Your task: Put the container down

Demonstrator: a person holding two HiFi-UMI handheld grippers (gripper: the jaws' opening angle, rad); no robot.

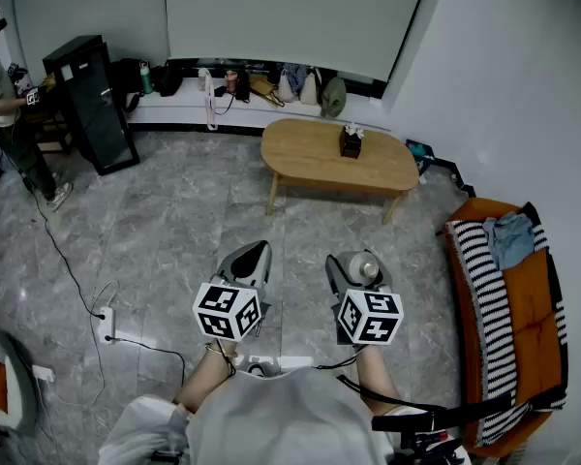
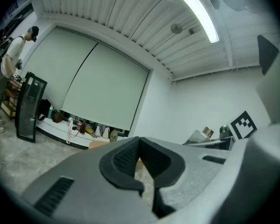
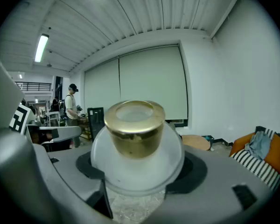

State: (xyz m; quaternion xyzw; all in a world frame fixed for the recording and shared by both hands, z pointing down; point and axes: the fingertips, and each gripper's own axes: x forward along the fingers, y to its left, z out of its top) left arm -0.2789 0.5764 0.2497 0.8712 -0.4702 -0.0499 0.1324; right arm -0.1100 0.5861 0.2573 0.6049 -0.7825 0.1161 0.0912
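Note:
The container is a frosted, rounded jar with a gold lid. It sits between the black pads of my right gripper, which is shut on it and holds it in the air, tilted slightly downward. In the head view the container shows just ahead of the right gripper's marker cube, above the grey stone floor. My left gripper is level to its left with its dark pads together and nothing between them; it appears in the head view as the left gripper.
An oval wooden table with a small dark box stands ahead. An orange sofa with a striped blanket lines the right wall. A black cabinet and a person are at the far left. A power strip and cable lie on the floor.

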